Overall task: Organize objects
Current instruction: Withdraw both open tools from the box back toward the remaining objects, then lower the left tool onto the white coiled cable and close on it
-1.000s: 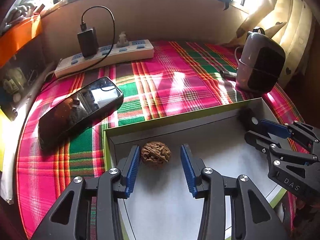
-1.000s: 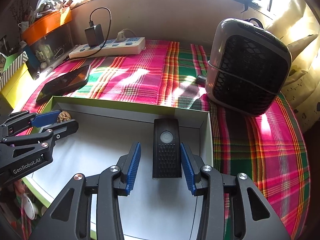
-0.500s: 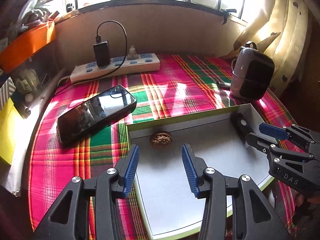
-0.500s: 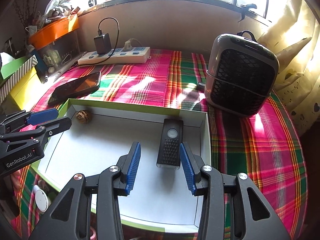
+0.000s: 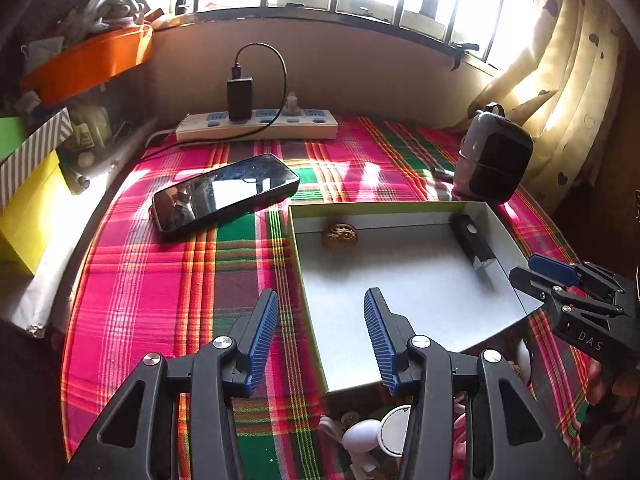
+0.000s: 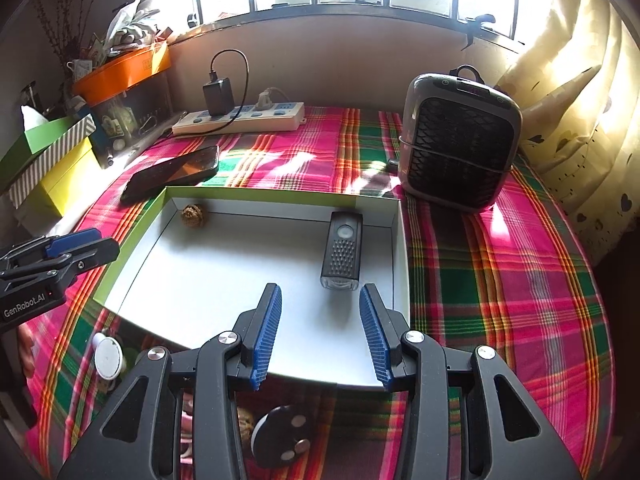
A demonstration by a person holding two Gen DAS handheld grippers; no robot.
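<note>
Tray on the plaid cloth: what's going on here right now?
A person holds two handheld grippers over the shallow tray. A walnut and a black light lie inside it. The left gripper and right gripper are both open and empty. A phone sits on the cloth outside the tray.

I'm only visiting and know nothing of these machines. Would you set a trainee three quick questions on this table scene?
1. True or false: the walnut lies inside the box.
2. What lies on the cloth beside the box: A phone, B spoon, C cup?
3. Fill in: the right gripper holds ____.

Key: 1 true. 2 A. 3 nothing; the small black torch lies in the box beyond its open jaws.
</note>
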